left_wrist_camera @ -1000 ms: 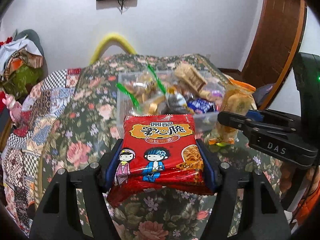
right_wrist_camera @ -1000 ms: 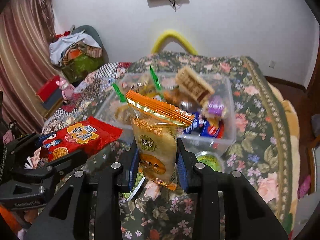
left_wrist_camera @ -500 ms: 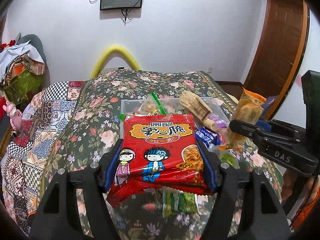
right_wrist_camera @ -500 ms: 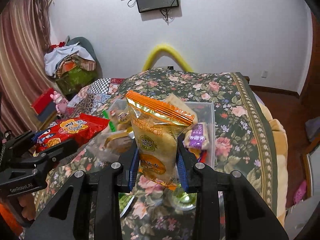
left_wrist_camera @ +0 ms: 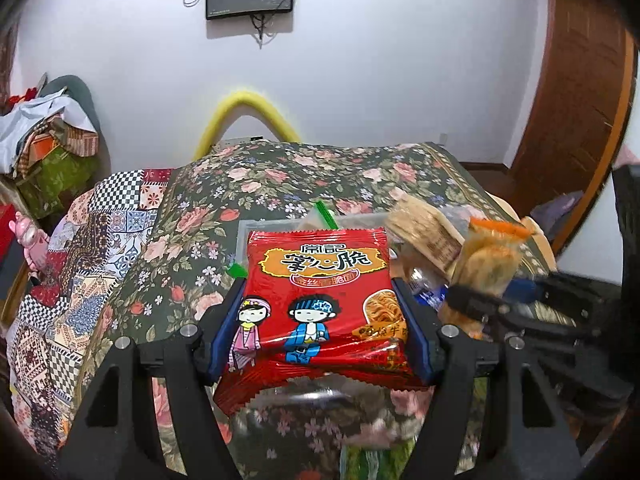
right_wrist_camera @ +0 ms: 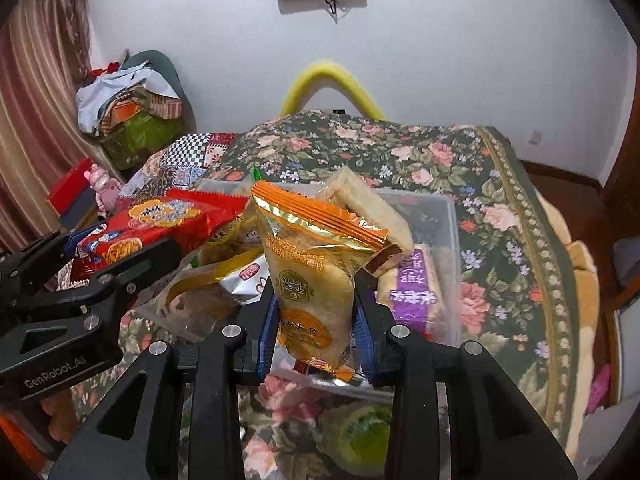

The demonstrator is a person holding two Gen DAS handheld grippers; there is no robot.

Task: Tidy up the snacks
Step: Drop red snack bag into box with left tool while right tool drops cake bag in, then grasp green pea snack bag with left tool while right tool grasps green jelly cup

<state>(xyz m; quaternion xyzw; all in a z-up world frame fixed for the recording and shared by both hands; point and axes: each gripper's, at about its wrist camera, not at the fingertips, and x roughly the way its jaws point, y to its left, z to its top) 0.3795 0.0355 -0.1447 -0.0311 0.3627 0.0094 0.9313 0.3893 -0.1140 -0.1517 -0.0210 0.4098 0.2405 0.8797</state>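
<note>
My left gripper (left_wrist_camera: 317, 283) is shut on a red snack packet (left_wrist_camera: 316, 320) with two cartoon figures, held flat. The packet hides most of the clear plastic box (left_wrist_camera: 272, 224) behind it. My right gripper (right_wrist_camera: 315, 280) is shut on an upright gold and orange pastry packet (right_wrist_camera: 316, 248), just in front of the clear box (right_wrist_camera: 448, 216), which is full of mixed snacks. In the right wrist view the left gripper (right_wrist_camera: 128, 236) and its red packet (right_wrist_camera: 168, 220) sit at the left. In the left wrist view the right gripper (left_wrist_camera: 486, 292) and its pastry packet (left_wrist_camera: 488, 264) are blurred.
The box stands on a dark floral cloth (right_wrist_camera: 440, 152). Green packets (right_wrist_camera: 360, 432) lie on the cloth below my right gripper. A patchwork cloth (left_wrist_camera: 80, 240), a pink toy (left_wrist_camera: 32, 236) and a clothes pile (left_wrist_camera: 44, 128) are left. A wooden door (left_wrist_camera: 580, 80) is right.
Both grippers have moved forward to the clear box, which now sits low in both views, partly behind the packets. Each grip is unchanged.
</note>
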